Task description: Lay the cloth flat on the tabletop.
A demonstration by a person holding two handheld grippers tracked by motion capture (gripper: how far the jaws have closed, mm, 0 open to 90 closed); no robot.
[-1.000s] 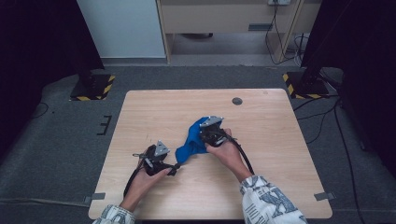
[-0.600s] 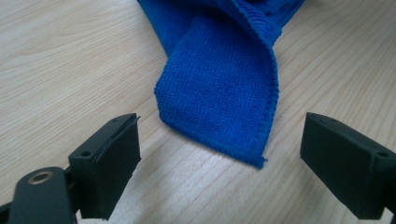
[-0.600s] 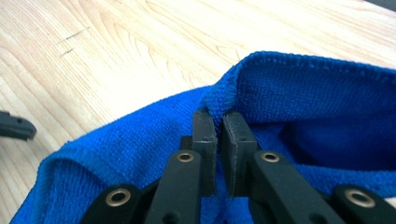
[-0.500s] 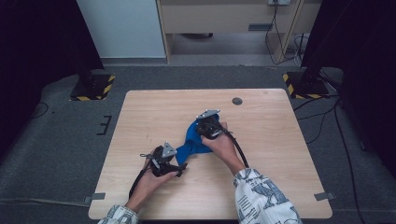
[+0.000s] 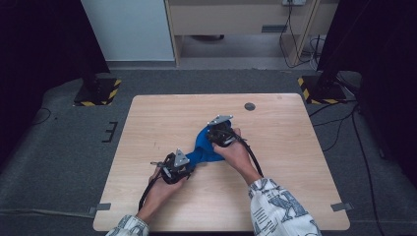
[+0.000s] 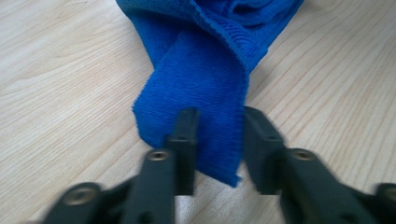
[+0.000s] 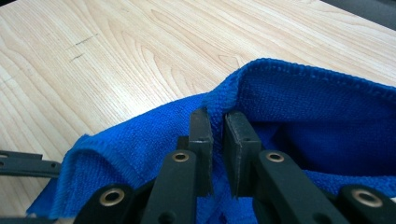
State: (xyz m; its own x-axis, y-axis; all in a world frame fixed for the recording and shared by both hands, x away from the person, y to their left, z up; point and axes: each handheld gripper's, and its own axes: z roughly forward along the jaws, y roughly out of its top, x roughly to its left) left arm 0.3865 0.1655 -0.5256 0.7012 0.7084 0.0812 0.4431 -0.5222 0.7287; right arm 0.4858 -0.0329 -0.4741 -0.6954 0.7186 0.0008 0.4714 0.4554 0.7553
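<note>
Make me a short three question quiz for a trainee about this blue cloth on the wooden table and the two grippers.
1. True or false: the blue cloth lies flat and fully spread on the table.
2. What does the right gripper pinch? A. the cloth's hemmed edge B. a cable C. nothing
3. In the left gripper view, what lies between the jaws of the left gripper?

Key
1. False: it is bunched and twisted between the two grippers.
2. A
3. A narrow end of the cloth; the jaws have just been closing, but a gap shows beside one jaw.
</note>
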